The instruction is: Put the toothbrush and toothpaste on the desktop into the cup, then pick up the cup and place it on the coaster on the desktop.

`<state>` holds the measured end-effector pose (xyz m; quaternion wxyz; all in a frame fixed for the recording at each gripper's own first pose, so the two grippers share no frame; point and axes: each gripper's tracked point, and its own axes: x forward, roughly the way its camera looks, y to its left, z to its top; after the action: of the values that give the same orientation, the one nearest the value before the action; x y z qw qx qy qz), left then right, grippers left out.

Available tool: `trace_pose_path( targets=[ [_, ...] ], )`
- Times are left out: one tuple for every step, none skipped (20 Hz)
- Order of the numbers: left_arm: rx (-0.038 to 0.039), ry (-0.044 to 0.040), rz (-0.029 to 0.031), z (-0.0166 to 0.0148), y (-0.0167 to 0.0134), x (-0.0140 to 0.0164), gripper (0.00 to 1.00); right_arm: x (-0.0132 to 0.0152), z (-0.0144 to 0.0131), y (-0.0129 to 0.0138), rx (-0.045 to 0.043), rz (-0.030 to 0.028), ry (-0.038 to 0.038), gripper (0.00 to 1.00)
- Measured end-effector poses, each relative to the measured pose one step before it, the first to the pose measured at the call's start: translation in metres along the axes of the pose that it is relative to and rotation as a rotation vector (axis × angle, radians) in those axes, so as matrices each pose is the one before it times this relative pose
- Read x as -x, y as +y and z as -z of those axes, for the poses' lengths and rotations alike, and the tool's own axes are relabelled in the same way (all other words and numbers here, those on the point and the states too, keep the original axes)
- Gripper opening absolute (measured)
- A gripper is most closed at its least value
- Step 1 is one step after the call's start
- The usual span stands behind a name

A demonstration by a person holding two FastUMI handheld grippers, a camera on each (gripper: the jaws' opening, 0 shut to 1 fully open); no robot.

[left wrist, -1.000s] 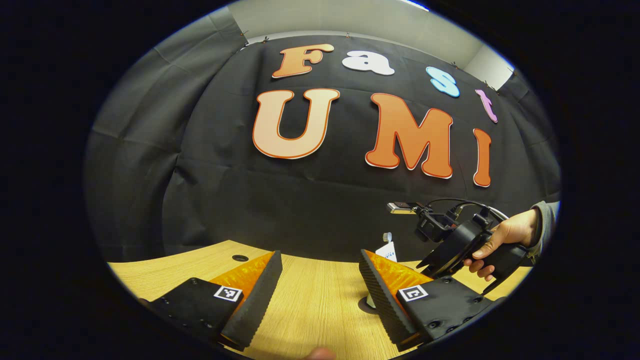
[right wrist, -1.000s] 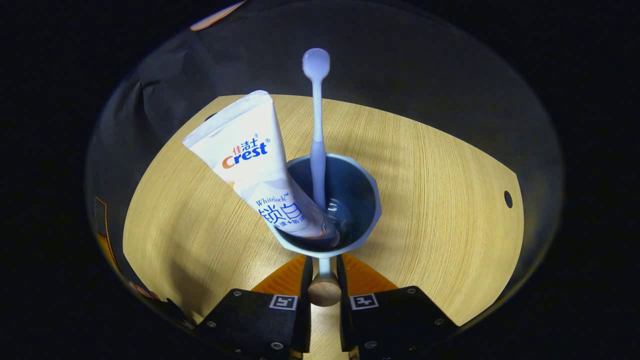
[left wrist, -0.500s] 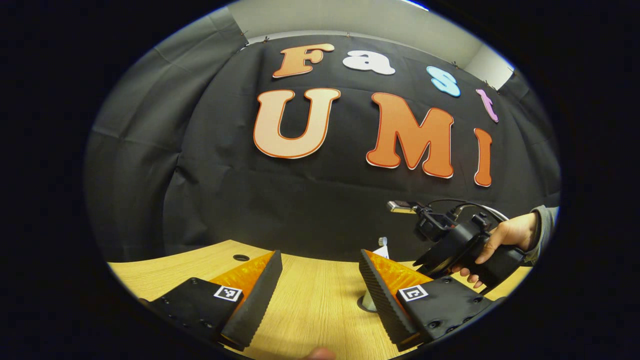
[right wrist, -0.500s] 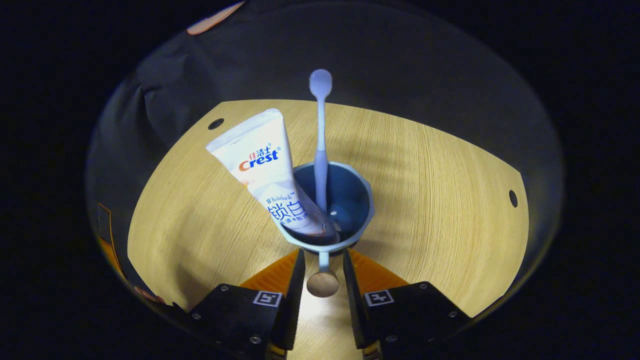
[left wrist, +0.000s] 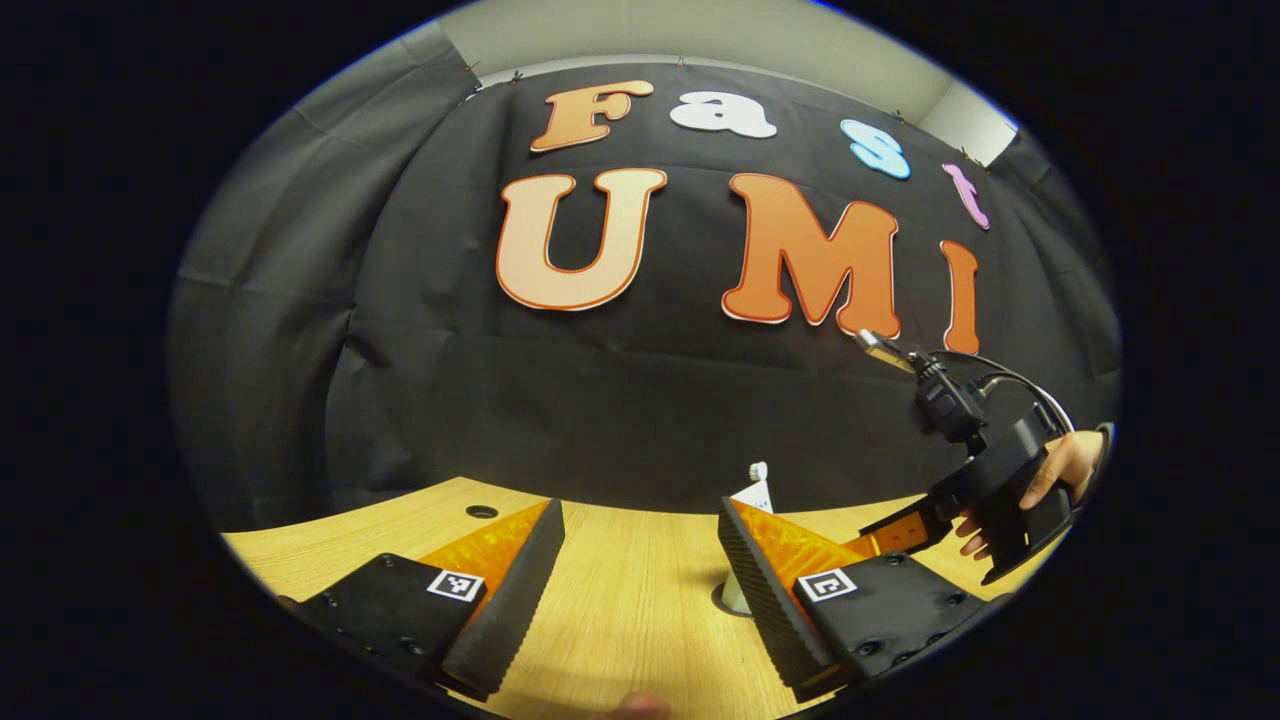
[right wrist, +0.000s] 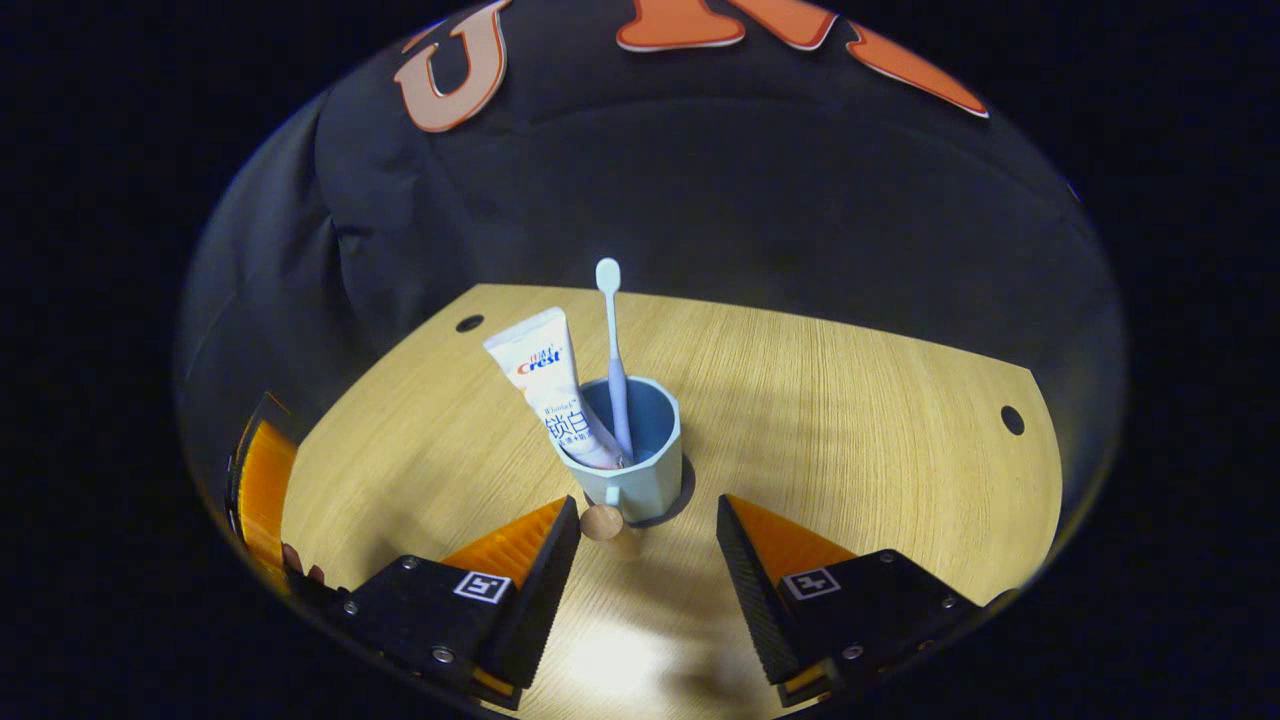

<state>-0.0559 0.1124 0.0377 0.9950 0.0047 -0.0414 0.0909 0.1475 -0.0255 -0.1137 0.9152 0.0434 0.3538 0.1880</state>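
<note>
- The cup [right wrist: 640, 455] stands upright on a dark round coaster [right wrist: 680, 497] that peeks out from under its base, in the middle part of the wooden surface [right wrist: 880, 420], well in from every edge.
- The toothpaste [right wrist: 548, 385] sits in the cup with its crimped end up, leaning out over the rim toward the surface's left edge as my right tool's view has it.
- The toothbrush [right wrist: 612, 350] stands nearly straight in the cup just beside the tube, its head up.
- The cup's handle ends in a small round wooden knob [right wrist: 601, 522] that points toward my right tool.
- My right tool [right wrist: 648, 515] has its fingers spread wide and holds nothing; the knob lies between them, close to the left finger, with a clear gap to the cup.
- In the left gripper view, my left tool [left wrist: 640, 520] is also spread wide and empty, hovering low over the surface.
- Past its right finger I see the tips of the toothbrush [left wrist: 758, 470] and the toothpaste [left wrist: 752, 494], and a sliver of the cup [left wrist: 733, 597] on the coaster [left wrist: 718, 600].
- Farther right in that view, my hand [left wrist: 1060, 470] holds the right tool [left wrist: 905, 530] above the surface, apart from the cup.
- Two small round holes [right wrist: 469, 323] [right wrist: 1012, 420] sit near the surface's far corners.
</note>
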Motion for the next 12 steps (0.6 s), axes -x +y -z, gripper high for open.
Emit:
trace_pose_path(
  targets=[
    [-0.0165, -0.01072, 0.00206, -0.00132, -0.00367, 0.00138, 0.98, 0.00518, -0.00278, -0.00495, 0.0056, 0.00849, -0.04675, 0.84],
    [-0.01592, 0.00575, 0.00825, 0.00126, -0.00584, 0.00029, 0.98, 0.00343, -0.00236, -0.00672, 0.00672, 0.01468, -0.03854, 0.84],
    [-0.00797, 0.01304, 0.00663, 0.00249, -0.00485, -0.00043, 0.98, 0.00558, -0.00326, -0.00638, 0.00366, 0.01055, -0.03512, 0.84],
    [-0.00422, 0.00772, -0.00454, 0.00011, -0.00362, -0.00121, 0.98, 0.00562, -0.00337, -0.00534, -0.00007, 0.0068, -0.02889, 0.84],
    [-0.00083, -0.01096, -0.00356, -0.00614, -0.00291, 0.00009, 0.98, 0.00576, -0.00266, -0.00434, -0.00049, 0.00581, -0.03271, 0.84],
    [-0.00741, -0.01179, 0.0014, -0.00721, -0.00432, 0.00034, 0.98, 0.00435, -0.00619, -0.00632, -0.00477, 0.01309, -0.04099, 0.84],
    [-0.01106, -0.00712, 0.00496, -0.00417, -0.00586, 0.00064, 0.97, 0.00331, -0.00663, -0.00642, -0.01273, 0.01329, -0.05224, 0.84],
    [-0.01028, -0.00628, 0.00597, -0.00458, -0.00596, -0.00058, 0.97, 0.00663, -0.00788, -0.00674, -0.01514, 0.0088, -0.04147, 0.84],
    [-0.00623, -0.00348, 0.00825, -0.0032, -0.00616, -0.00057, 0.97, 0.00472, -0.00298, -0.00485, -0.01394, 0.00482, -0.02916, 0.84],
    [0.00058, -0.00399, 0.00792, -0.0035, -0.007, -0.00198, 0.97, 0.00412, -0.00142, -0.00506, -0.00542, 0.00766, -0.02655, 0.84],
    [0.0045, -0.00023, 0.01005, -0.00259, -0.00785, -0.00108, 0.97, 0.00191, -0.00104, -0.00483, 0.00568, 0.01332, -0.02278, 0.84],
    [0.00533, 0.00063, 0.00737, -0.00167, -0.00773, -0.00253, 0.98, 0.00263, -0.0013, -0.00643, 0.01361, 0.01892, -0.02201, 0.84]
  ],
)
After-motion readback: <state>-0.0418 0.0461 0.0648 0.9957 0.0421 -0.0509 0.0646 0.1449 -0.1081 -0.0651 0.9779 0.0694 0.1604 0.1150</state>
